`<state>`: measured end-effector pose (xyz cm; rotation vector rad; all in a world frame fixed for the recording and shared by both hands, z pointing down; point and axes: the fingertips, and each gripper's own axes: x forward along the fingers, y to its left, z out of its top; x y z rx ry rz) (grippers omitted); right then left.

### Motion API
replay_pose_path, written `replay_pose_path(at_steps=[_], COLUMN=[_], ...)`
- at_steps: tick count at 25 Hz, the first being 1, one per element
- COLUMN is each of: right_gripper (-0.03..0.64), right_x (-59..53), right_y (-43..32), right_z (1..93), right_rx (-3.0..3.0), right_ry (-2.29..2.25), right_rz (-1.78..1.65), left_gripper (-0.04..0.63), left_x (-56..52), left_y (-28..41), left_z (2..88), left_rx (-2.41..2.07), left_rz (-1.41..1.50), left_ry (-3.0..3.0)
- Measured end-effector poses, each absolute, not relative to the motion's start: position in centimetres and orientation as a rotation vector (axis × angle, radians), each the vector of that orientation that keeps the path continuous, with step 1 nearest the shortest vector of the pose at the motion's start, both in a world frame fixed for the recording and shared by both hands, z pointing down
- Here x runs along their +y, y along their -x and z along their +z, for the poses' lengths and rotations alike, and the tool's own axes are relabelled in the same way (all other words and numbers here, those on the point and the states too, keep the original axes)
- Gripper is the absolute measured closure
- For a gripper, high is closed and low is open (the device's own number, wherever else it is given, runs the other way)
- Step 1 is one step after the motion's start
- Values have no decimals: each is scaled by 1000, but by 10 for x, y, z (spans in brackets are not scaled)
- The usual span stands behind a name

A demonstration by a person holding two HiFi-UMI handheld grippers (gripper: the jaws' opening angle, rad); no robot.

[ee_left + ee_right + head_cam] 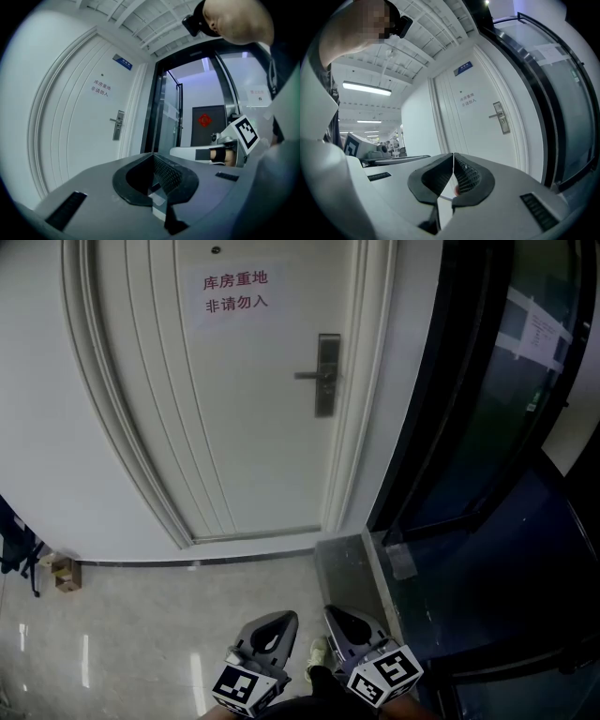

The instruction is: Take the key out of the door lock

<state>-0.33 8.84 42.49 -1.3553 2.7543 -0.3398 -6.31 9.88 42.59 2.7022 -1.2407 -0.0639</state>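
I count two claws, both near me at the bottom of the head view. The left claw [279, 620] is clenched, its jaws meeting with nothing between them. The right claw [337, 615] is likewise clenched on nothing. Both are low over the floor [141, 634] and well apart from the one white door [234, 427] on the far side. The door carries one sign [236, 292] with two lines of red characters. It has one lock plate [327, 376] at its right edge, with one lever handle [307, 376] pointing left. The key is too small to make out at that plate. One dark glass panel [487, 381] stands to the right of the door.
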Motion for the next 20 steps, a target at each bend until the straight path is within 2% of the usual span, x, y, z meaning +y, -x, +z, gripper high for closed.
replay_pose_path(at_steps=[20], right_gripper=[603], right_x=[-153], right_y=[-82], right_z=[403], right_rx=[2755], right_ry=[1343], right_rz=[-345], left_gripper=[592], left_x=[-129], left_y=[-18], left_z=[402], left_rx=[-1322], left_rz=[-38], left_ry=[-2684])
